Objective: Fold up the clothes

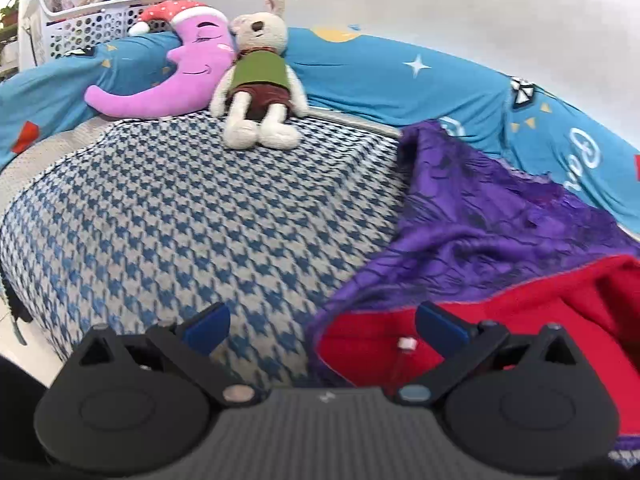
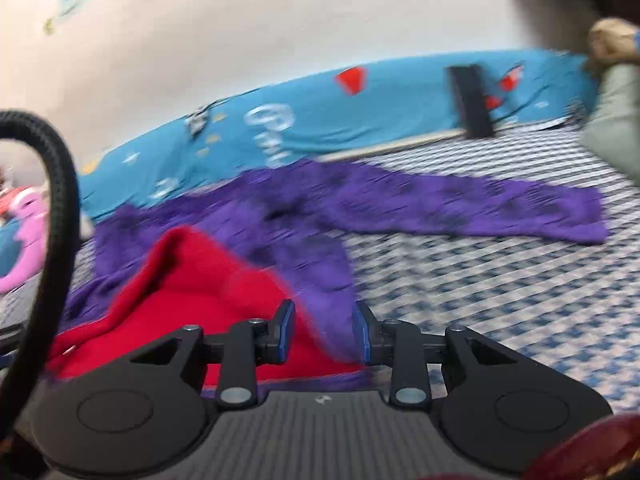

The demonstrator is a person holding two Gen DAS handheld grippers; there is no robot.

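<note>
A purple garment (image 1: 480,208) with a red lining (image 1: 560,300) lies spread on the right side of the bed. My left gripper (image 1: 322,326) is open wide at the garment's near left edge, its right fingertip over the red lining and its left one over the bedspread. In the blurred right wrist view the same purple garment (image 2: 400,204) stretches one sleeve (image 2: 540,212) to the right, with the red lining (image 2: 192,280) turned up at the left. My right gripper (image 2: 324,330) is narrowly open, and the garment's near purple edge lies between its fingers.
The blue-and-white houndstooth bedspread (image 1: 180,220) is bare to the left. A pink moon plush (image 1: 180,76) and a rabbit toy (image 1: 260,80) lean on a rolled blue quilt (image 1: 380,76) by the wall. A white basket (image 1: 92,24) stands behind. A black cable (image 2: 52,200) hangs at the left.
</note>
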